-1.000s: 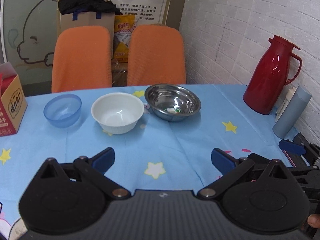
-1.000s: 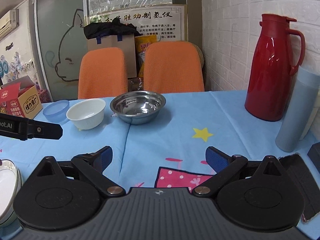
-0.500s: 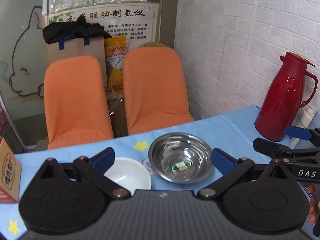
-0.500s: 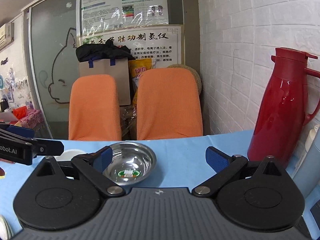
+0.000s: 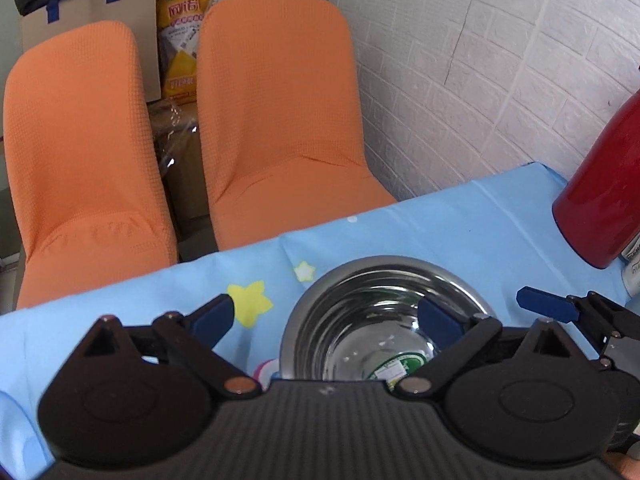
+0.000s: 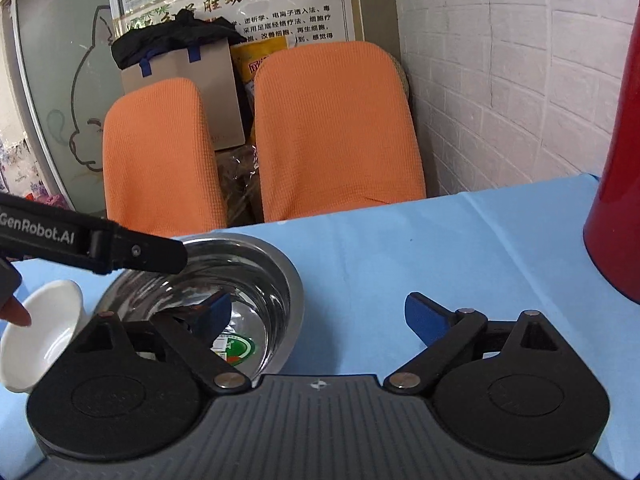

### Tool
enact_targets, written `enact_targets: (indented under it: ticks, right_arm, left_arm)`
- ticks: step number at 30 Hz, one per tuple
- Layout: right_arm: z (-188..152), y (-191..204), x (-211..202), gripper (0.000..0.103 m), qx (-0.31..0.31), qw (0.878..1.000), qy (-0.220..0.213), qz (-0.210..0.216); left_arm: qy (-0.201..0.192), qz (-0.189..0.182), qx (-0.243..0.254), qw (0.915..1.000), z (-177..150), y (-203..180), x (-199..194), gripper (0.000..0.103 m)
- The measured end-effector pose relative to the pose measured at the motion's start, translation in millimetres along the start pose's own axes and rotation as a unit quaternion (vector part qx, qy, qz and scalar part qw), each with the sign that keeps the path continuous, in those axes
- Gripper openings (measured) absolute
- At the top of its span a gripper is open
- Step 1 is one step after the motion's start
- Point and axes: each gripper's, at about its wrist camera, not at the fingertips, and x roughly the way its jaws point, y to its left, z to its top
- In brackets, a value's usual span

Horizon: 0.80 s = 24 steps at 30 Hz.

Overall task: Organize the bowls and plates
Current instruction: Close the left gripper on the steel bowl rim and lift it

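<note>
Straddling opposite sides of a steel bowl (image 5: 384, 320) on a blue star-print tablecloth (image 5: 460, 224), two handheld grippers are seen with nothing clamped. The left gripper (image 5: 324, 320) is held wide, its jaws having just been narrowing, one finger inside the bowl and one outside its left rim. The right gripper (image 6: 318, 314) is likewise spread, one finger in the bowl, one over the cloth. A white bowl (image 6: 40, 332) is tilted just beside the steel one. A red thermos (image 6: 616, 200) and two orange chairs (image 6: 336, 128) are seen behind.
</note>
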Motion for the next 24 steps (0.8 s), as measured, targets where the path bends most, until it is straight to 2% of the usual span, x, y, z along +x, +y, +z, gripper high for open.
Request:
enact_targets:
  ticks: [5,10,14,17,18,20,24]
  right_arm:
    - [-4.7,0.1,-3.8,0.103,0.002,1.0,-0.006,0.011]
    - [-4.9,11.7,3.2,0.103,-0.015,1.0,0.005,0.019]
    - [-9.7,20.2,7.9,0.102,-0.025,0.999,0.02,0.031]
    - [-10.4,28.3,8.1,0.089,-0.044,0.998,0.022,0.033]
    - [-9.4,29.4,7.7,0.083,-0.042,0.998,0.025,0.041]
    - [-7.2,32.7,4.2,0.083,-0.045,0.998,0.025,0.038]
    - [1.3,32.6,-10.9,0.084,-0.053,0.998,0.006,0.033]
  left_arm:
    - [0.02,-0.013,0.0,0.9997,-1.2,1.9,17.7,0.077]
    - [0.023,0.003,0.02,0.9995,-7.0,-5.5,20.9,0.075]
    - [0.039,0.013,0.028,0.9988,-9.4,-7.5,24.8,0.067]
    - [0.041,0.023,0.041,0.9981,-10.4,-11.3,25.9,0.055]
    - [0.041,0.019,0.04,0.9982,-10.3,-12.6,25.5,0.055]
    - [0.036,0.024,0.038,0.9983,-9.6,-14.7,21.6,0.054]
    - [0.028,0.009,0.014,0.9995,-6.2,-14.6,5.2,0.053]
